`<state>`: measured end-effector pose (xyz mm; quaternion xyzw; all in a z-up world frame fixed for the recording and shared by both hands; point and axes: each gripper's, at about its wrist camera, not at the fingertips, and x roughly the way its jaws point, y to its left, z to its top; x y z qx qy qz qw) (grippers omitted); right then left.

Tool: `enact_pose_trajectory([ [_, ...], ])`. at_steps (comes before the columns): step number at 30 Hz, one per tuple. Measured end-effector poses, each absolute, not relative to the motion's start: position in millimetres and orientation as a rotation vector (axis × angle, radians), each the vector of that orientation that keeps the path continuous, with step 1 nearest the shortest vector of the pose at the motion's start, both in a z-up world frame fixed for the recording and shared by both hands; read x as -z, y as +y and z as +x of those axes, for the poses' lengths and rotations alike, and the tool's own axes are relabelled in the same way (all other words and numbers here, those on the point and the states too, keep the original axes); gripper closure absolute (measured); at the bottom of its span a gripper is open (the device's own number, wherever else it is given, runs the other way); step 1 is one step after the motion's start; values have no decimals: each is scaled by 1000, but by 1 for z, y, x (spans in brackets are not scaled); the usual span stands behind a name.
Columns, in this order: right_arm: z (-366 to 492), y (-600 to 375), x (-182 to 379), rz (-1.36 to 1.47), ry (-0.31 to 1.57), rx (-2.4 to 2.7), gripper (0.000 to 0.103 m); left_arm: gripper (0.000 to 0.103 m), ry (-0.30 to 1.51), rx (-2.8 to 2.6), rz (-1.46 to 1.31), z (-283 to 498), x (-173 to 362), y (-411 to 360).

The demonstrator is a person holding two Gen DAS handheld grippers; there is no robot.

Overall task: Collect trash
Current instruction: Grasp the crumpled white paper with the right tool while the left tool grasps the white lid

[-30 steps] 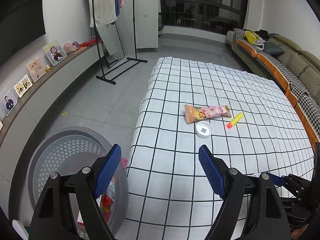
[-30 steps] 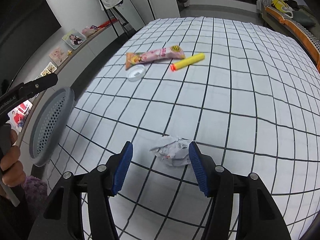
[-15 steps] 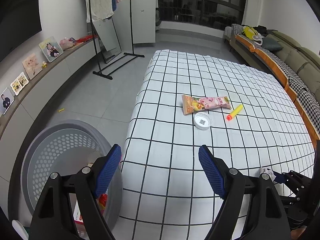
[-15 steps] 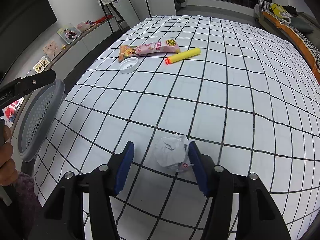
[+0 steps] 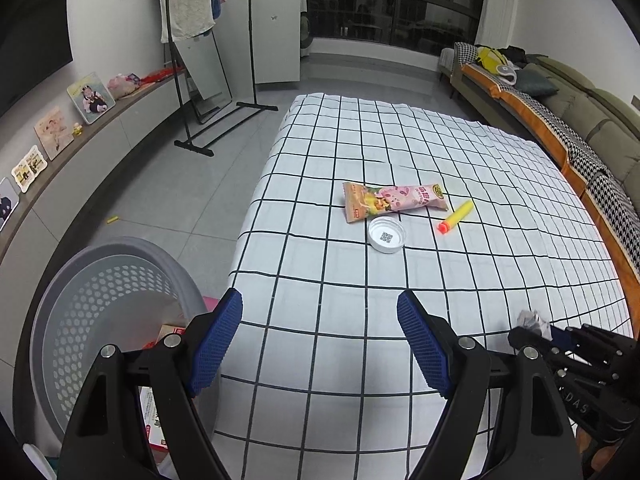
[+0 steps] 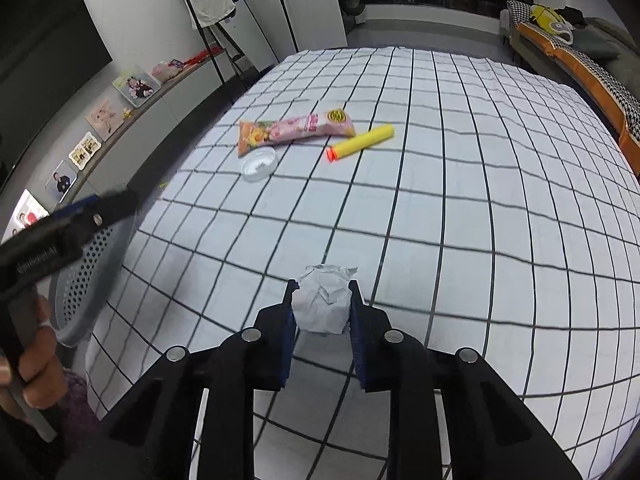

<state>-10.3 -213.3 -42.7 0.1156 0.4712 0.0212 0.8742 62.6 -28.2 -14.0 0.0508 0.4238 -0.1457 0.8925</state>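
Now the right tool point(image 6: 322, 304) has just been closing and clamps a crumpled paper wad point(image 6: 322, 300) at the near edge of the checked worktop point(image 6: 460, 220), seemingly barely lifted. Left tool point(image 5: 320, 340) hangs apart, empty, beside the grey basket point(image 5: 100, 280).

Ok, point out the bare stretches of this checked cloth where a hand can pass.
The checked cloth is bare along the sofa side and between the crumpled paper, pinched in the right gripper, and the cluster farther up. That cluster is crowded: snack wrapper, white lid and foam dart. Under the open left gripper it is bare.
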Motion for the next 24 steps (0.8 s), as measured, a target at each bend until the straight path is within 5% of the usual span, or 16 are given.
enact_pose_trajectory([
  [24,33,-275,24,420,896,-20,79,21,950,312,137,130,64,-106],
])
